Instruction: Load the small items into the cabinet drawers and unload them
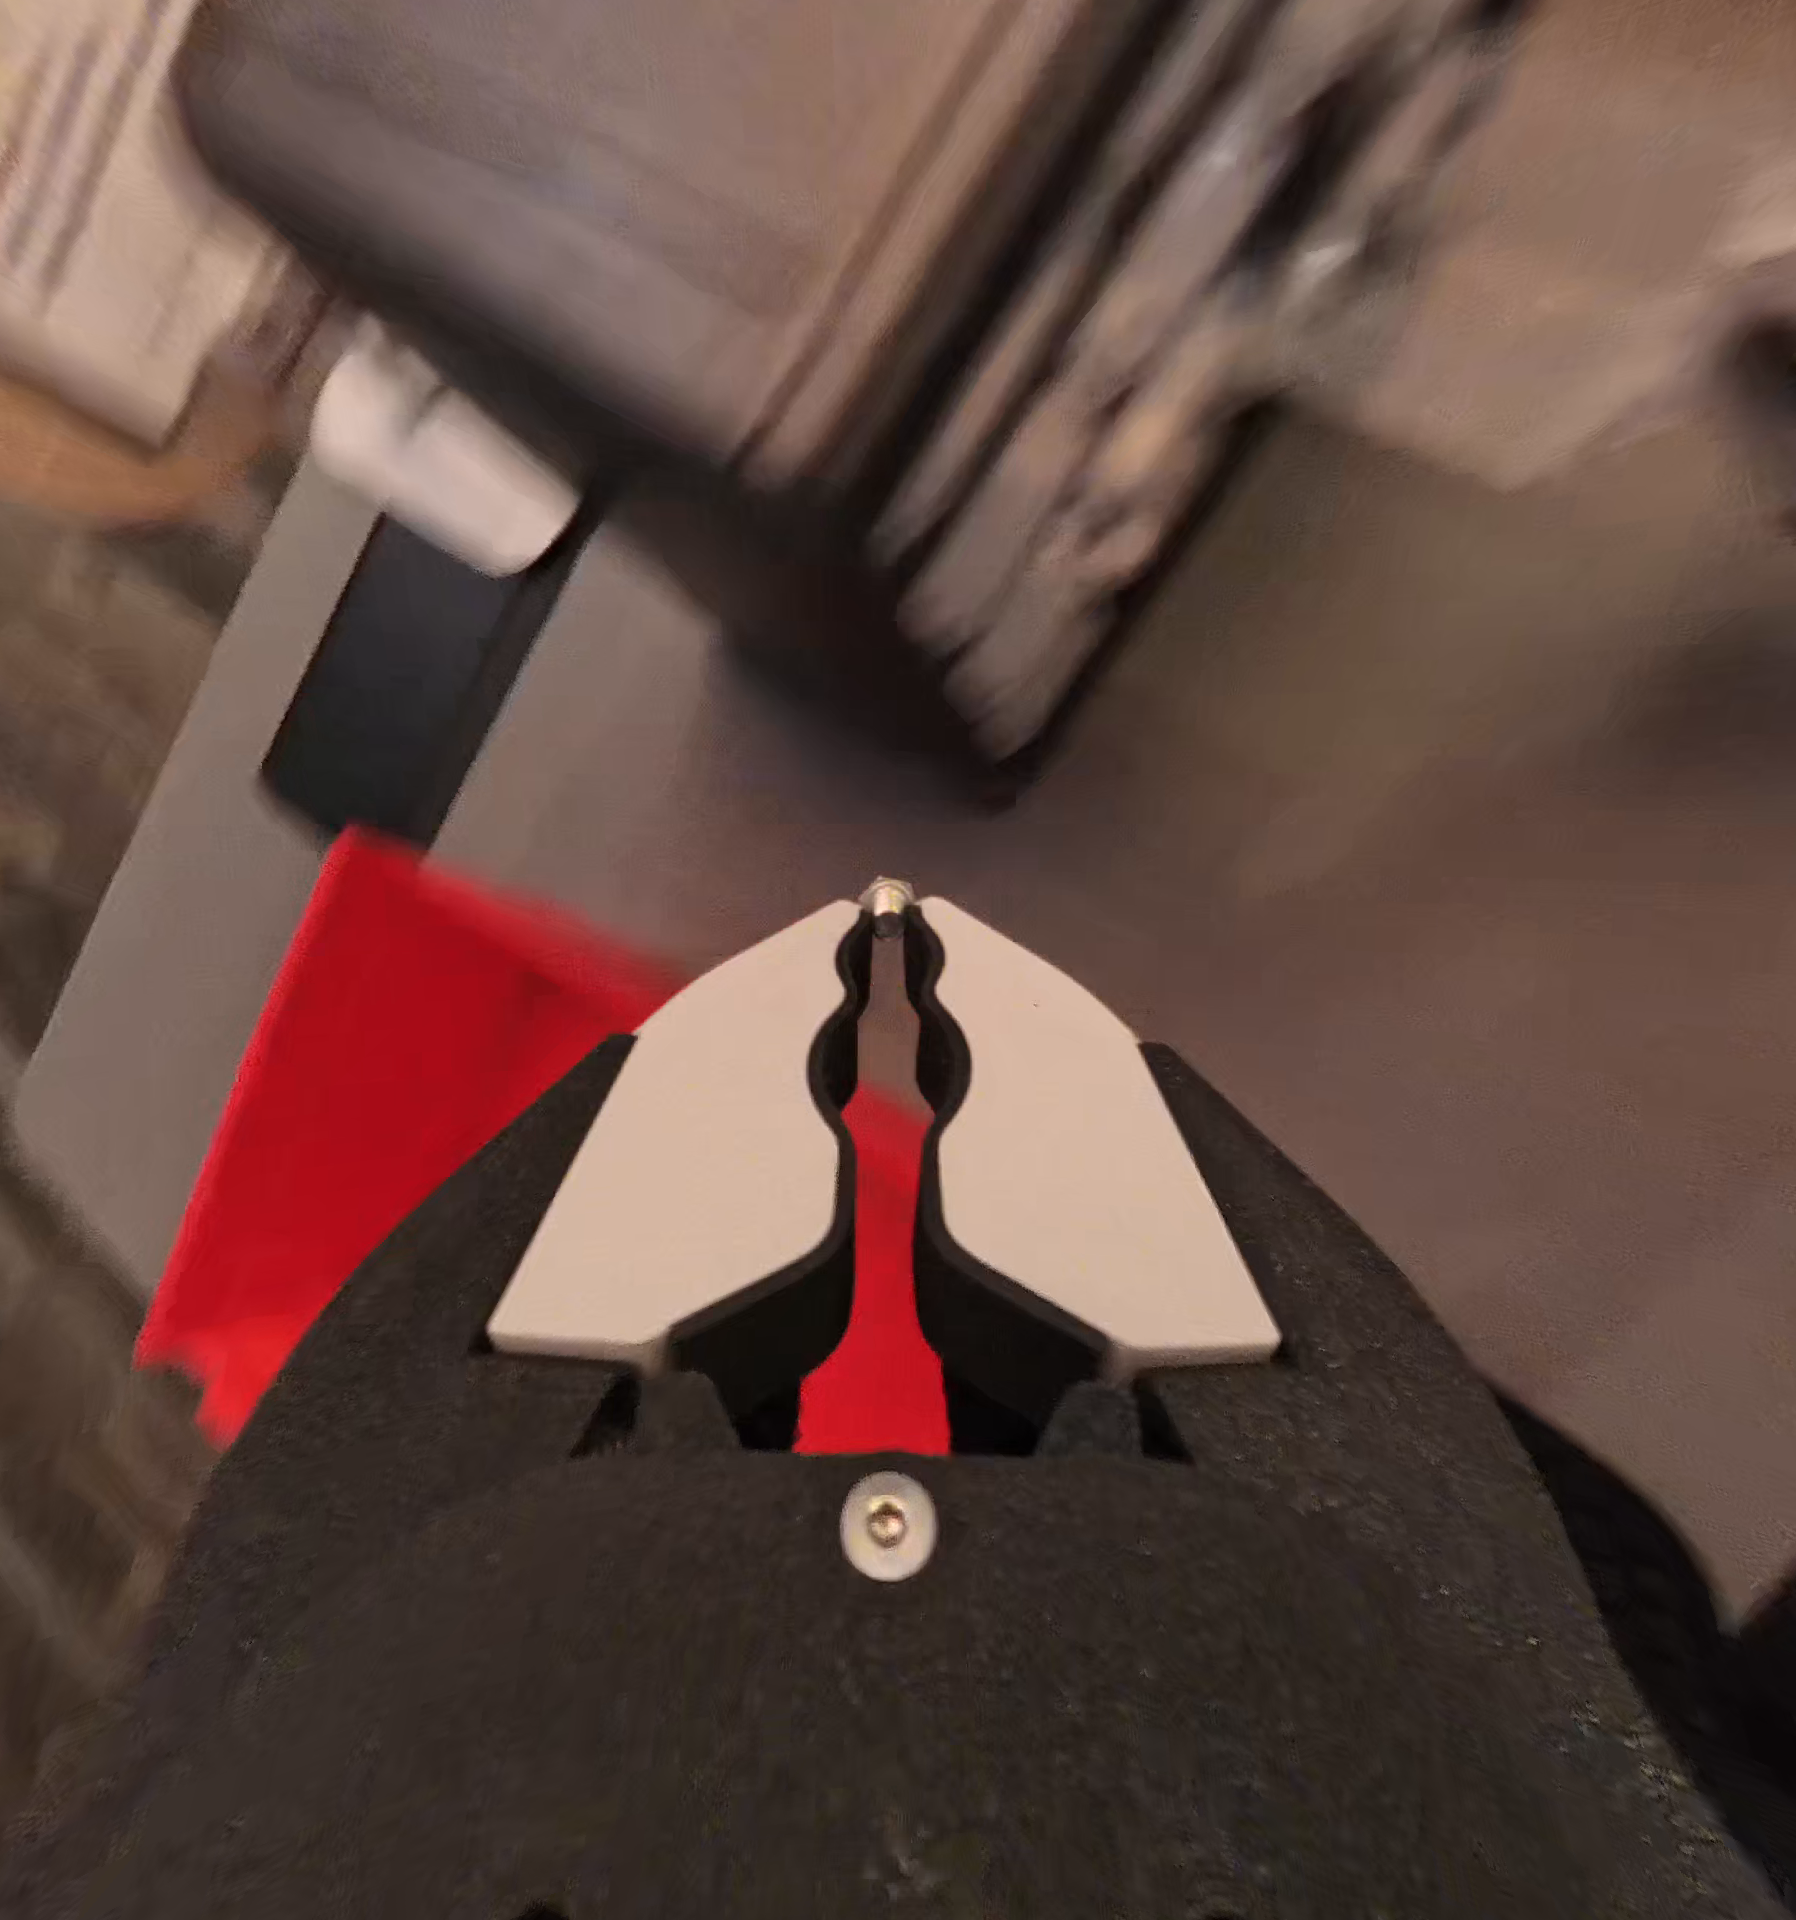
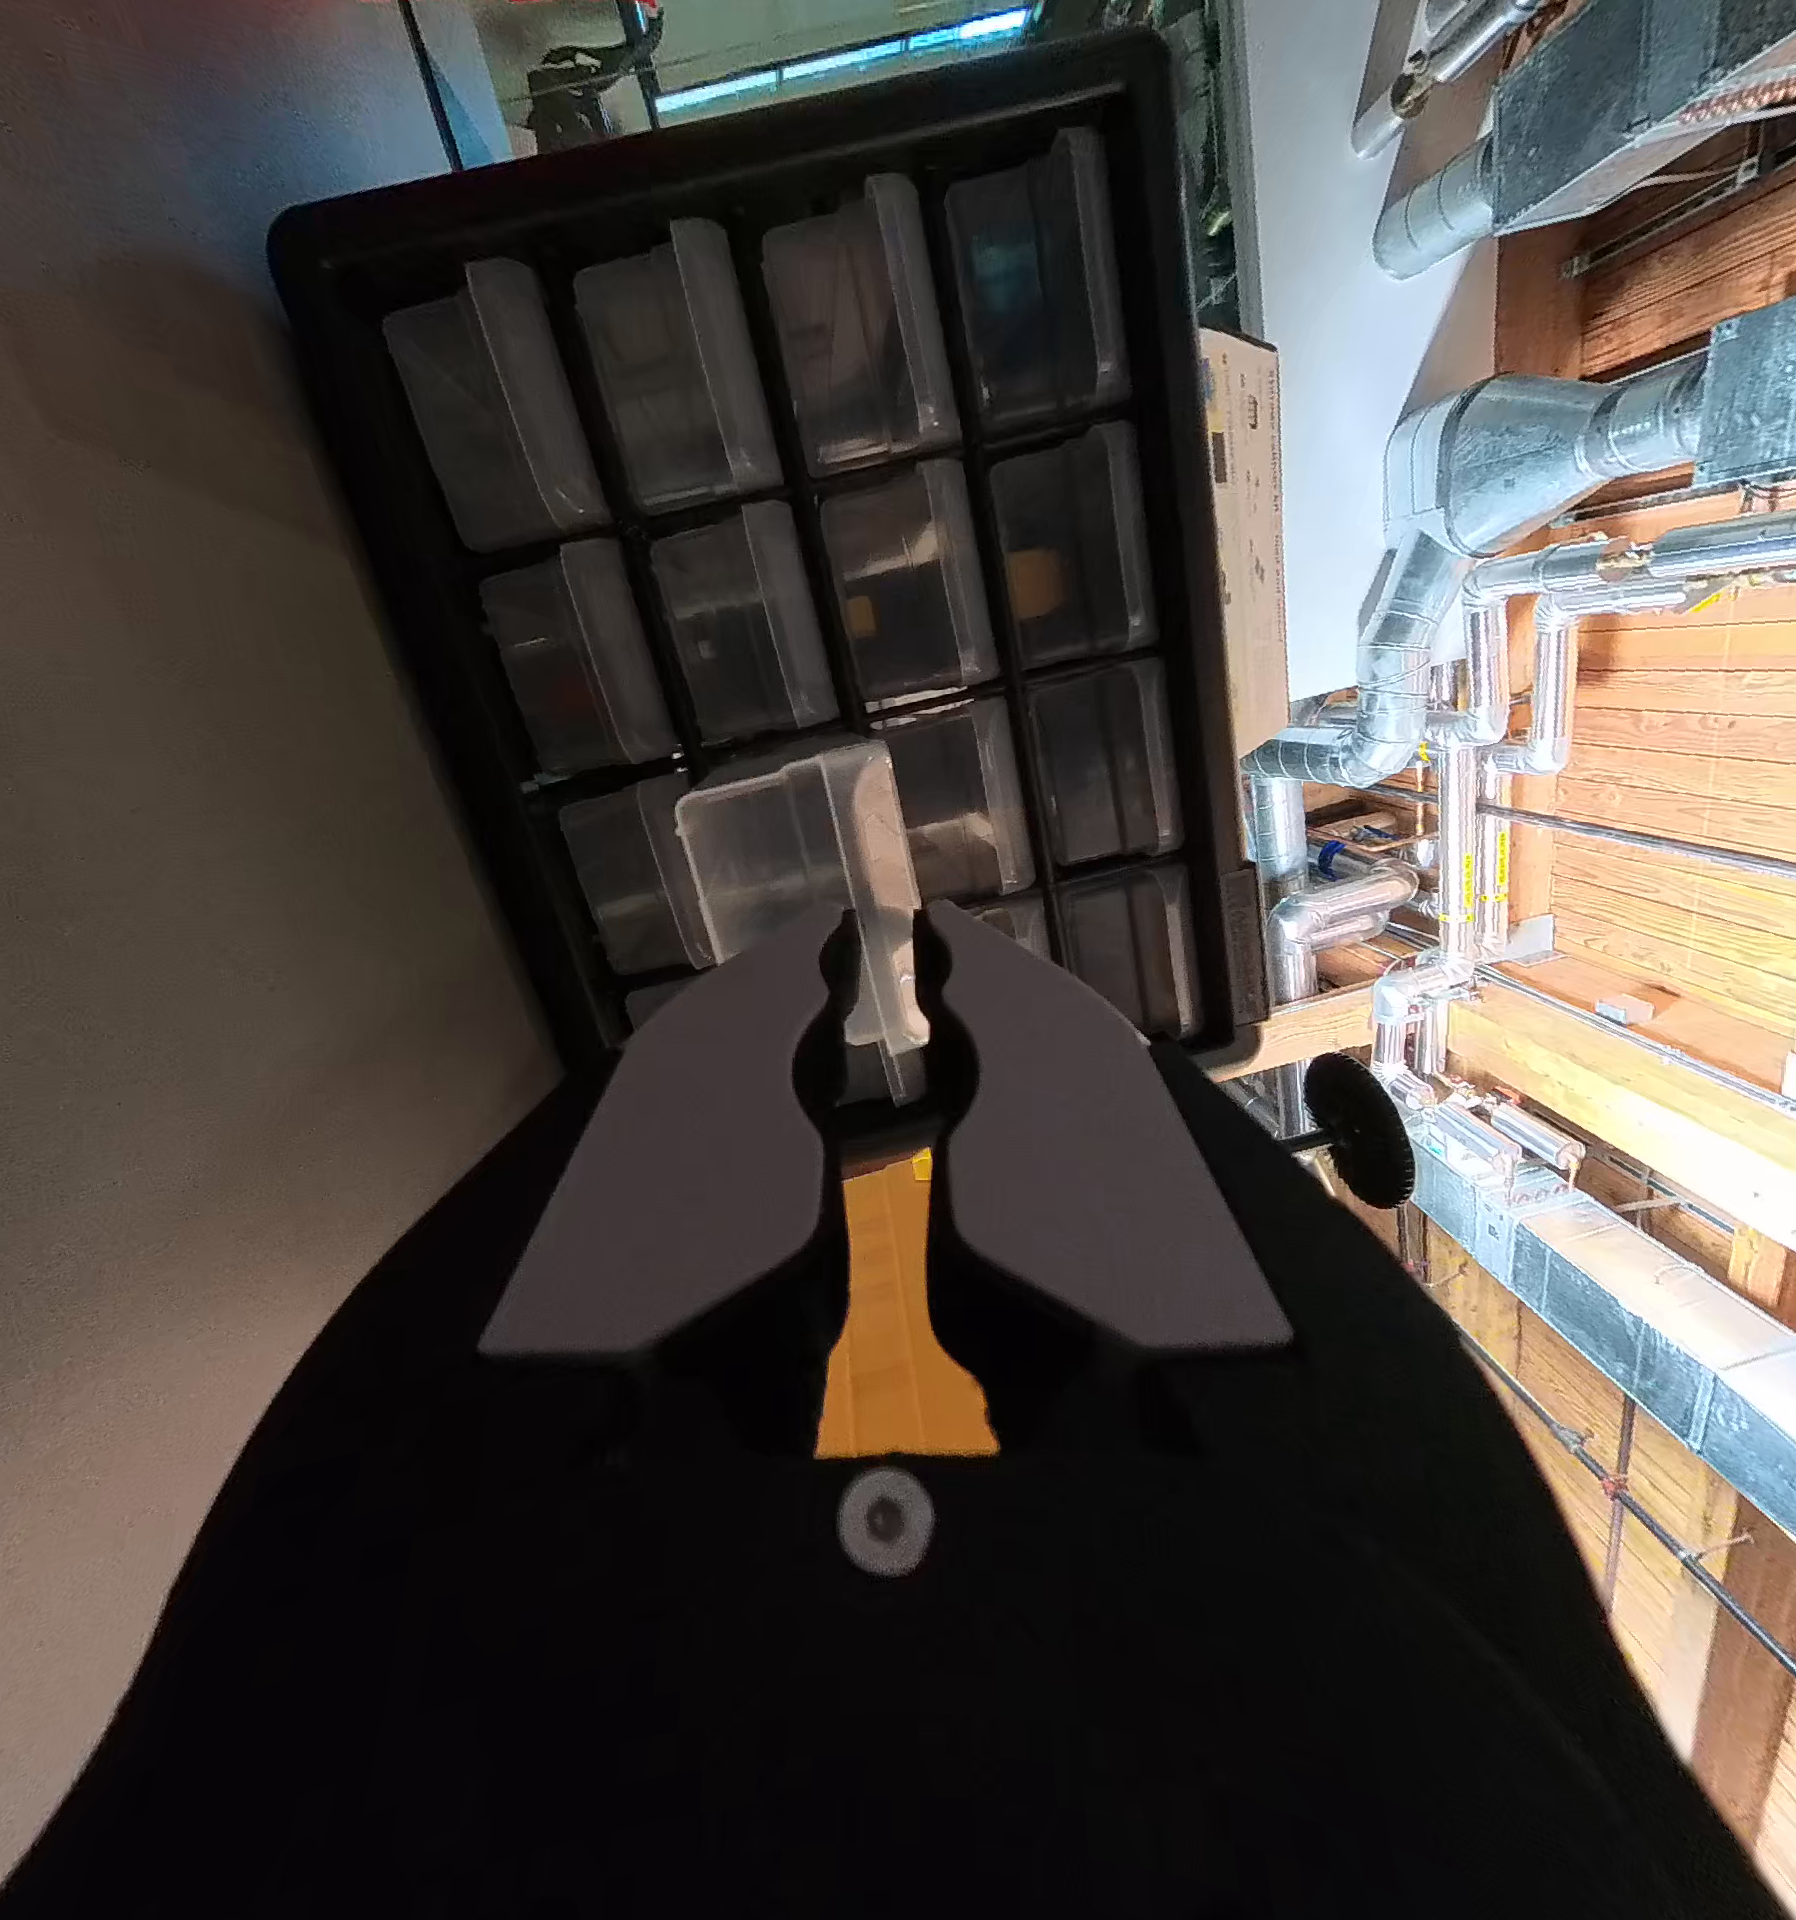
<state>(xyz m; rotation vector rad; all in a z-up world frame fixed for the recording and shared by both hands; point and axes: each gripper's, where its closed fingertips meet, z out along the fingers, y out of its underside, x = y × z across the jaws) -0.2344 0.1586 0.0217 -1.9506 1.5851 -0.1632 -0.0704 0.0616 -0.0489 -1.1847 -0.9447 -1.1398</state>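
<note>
Only the left wrist view shows the left hand-held gripper [image 1: 889, 914] pinching a small metal screw [image 1: 888, 906] above a red bin [image 1: 354, 1091]. Only the right wrist view shows the right hand-held gripper [image 2: 886, 925] clamped on a pulled-out clear drawer [image 2: 800, 842] of the black cabinet [image 2: 354, 312].

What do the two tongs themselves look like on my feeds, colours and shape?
Both are alike in build. The left tongs have a rough black body, two pale grey finger plates with wavy black inner edges, and a silver screw at the base. The right tongs look darker in shadow, with dull grey plates on black. No cables, markings or sleeves show.
</note>
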